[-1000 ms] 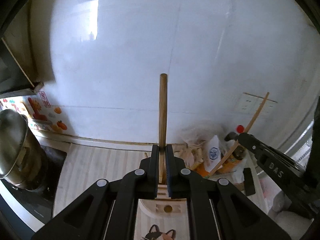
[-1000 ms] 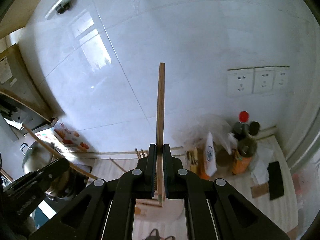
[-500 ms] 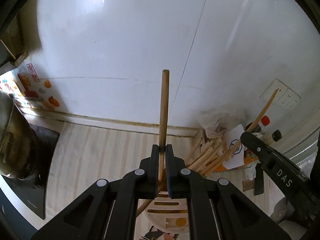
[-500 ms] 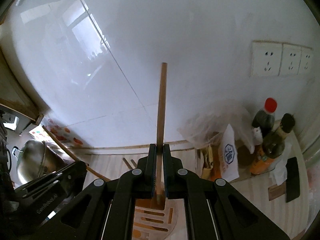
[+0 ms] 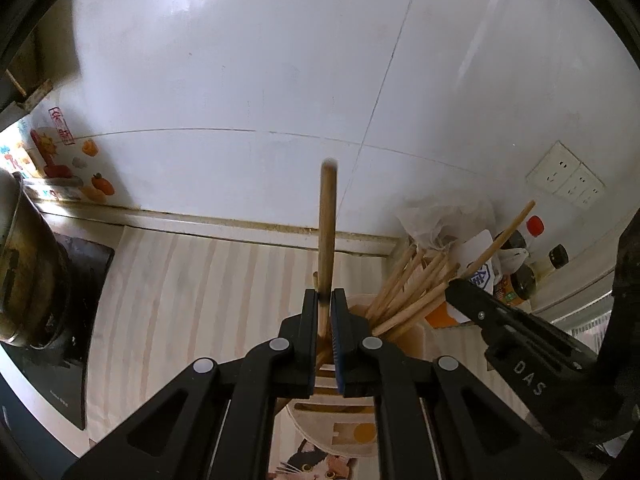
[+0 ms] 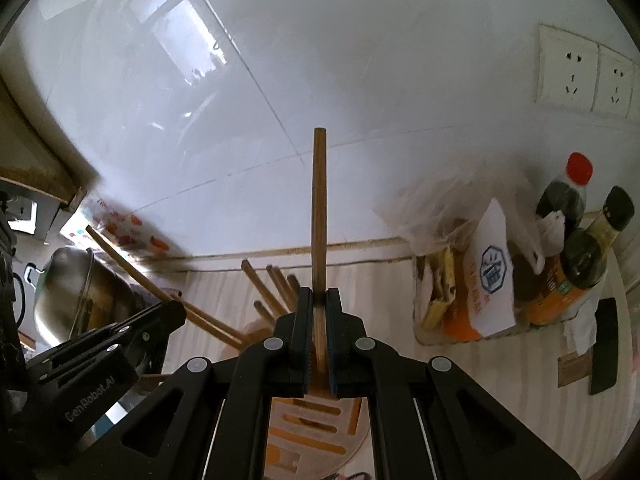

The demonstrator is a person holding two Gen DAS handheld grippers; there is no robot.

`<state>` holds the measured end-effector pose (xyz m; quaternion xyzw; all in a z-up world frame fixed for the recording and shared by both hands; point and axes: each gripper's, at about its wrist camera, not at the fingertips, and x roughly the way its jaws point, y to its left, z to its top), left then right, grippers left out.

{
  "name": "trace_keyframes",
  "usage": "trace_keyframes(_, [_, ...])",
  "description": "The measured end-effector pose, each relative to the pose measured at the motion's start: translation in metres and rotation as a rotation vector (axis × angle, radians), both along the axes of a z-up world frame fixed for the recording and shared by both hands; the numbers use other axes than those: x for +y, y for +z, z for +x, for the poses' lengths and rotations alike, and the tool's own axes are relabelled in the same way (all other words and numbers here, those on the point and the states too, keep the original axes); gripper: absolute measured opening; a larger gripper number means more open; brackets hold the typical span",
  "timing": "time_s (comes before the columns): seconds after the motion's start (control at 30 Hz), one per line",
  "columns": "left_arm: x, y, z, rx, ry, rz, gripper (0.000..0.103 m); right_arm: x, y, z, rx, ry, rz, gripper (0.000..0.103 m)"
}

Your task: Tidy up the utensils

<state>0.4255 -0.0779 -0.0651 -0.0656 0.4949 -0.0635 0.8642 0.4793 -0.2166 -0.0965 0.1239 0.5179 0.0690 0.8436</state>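
Both chopsticks lowered toward holder [image 5: 404, 344]; "DAS" tool [image 5: 454, 292]

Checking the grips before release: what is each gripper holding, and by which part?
Left gripper and right gripper each pinch one wooden chopstick near its lower end, above the holder.

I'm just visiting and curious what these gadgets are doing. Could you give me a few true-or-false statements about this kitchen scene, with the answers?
1. Each gripper is shut on a wooden chopstick. True: left gripper holds its chopstick; right gripper holds its chopstick.
2. The utensil holder is empty. False: many chopsticks already stand in it.
3. A red-capped bottle stands by the wall. True.
4. The metal pot sits beside the bottles. False: it is at the opposite end of the counter.
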Motion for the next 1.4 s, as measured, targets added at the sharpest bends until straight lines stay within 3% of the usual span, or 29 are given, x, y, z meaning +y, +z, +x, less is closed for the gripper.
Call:
trace_keyframes(0.2, [0.003,0.017,-0.01,-0.031,0.014,0.043,0.01,-0.004,-0.001,-0.006,0.015,-0.004,-0.001,0.007])
trace_keyframes(0.23, [0.005,0.02,-0.012,-0.036,0.023,0.05,0.015,-0.004,-0.001,-0.007,0.017,-0.006,-0.001,0.007])
trace_keyframes(0.3, [0.008,0.024,-0.016,-0.045,0.034,0.06,0.035,-0.007,0.003,-0.009,0.016,-0.007,0.001,0.008])
trace_keyframes(0.33, [0.01,0.026,-0.018,-0.052,0.046,0.074,0.056,-0.008,0.004,-0.01,0.014,-0.011,0.0,0.009])
trace_keyframes(0.37, [0.013,0.028,-0.02,-0.06,0.058,0.084,0.071,-0.009,0.007,-0.012,0.011,-0.012,-0.001,0.013])
trace_keyframes(0.5, [0.018,0.031,-0.03,-0.08,0.077,0.12,0.073,-0.013,0.019,-0.023,-0.008,-0.012,-0.014,0.023])
trace_keyframes(0.63, [0.018,0.029,-0.041,-0.091,0.078,0.155,0.091,-0.014,0.032,-0.037,-0.034,-0.009,-0.05,0.033])
trace_keyframes(0.83, [0.013,0.016,-0.059,-0.12,0.076,0.25,0.103,-0.014,0.037,-0.059,-0.053,-0.012,-0.135,0.044])
trace_keyframes(0.93, [0.014,0.007,-0.066,-0.109,0.088,0.268,0.103,-0.014,0.032,-0.069,-0.047,-0.015,-0.201,0.053])
trace_keyframes(1.2, [0.013,-0.006,-0.079,-0.103,0.116,0.293,0.103,-0.019,0.019,-0.084,-0.035,-0.017,-0.326,0.092])
trace_keyframes(1.4, [0.017,-0.003,-0.097,-0.114,0.131,0.281,0.103,-0.02,0.019,-0.091,-0.048,-0.017,-0.388,0.101])
